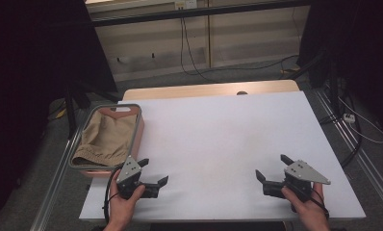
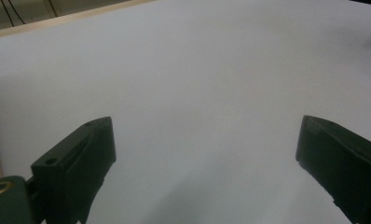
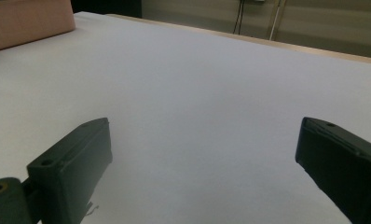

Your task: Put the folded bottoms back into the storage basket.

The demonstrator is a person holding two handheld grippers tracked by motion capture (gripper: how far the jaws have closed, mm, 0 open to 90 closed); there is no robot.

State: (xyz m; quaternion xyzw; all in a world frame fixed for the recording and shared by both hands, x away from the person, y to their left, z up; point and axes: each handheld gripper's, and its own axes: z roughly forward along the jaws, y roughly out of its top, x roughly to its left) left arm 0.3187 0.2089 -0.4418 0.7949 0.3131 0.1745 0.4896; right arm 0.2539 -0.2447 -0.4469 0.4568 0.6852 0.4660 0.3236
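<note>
Both jaws spread wide and empty, the left hand-held gripper (image 1: 153,172) and right hand-held gripper (image 1: 271,168) hover low over the white worktop (image 1: 228,134). At ten o'clock, just beyond the left one, the khaki garment (image 1: 105,137) lies untouched in its pink basket (image 1: 135,137), long axis running toward twelve. The work looks unstarted.

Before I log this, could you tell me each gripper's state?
Left gripper: open, holding nothing.
Right gripper: open, holding nothing.
</note>
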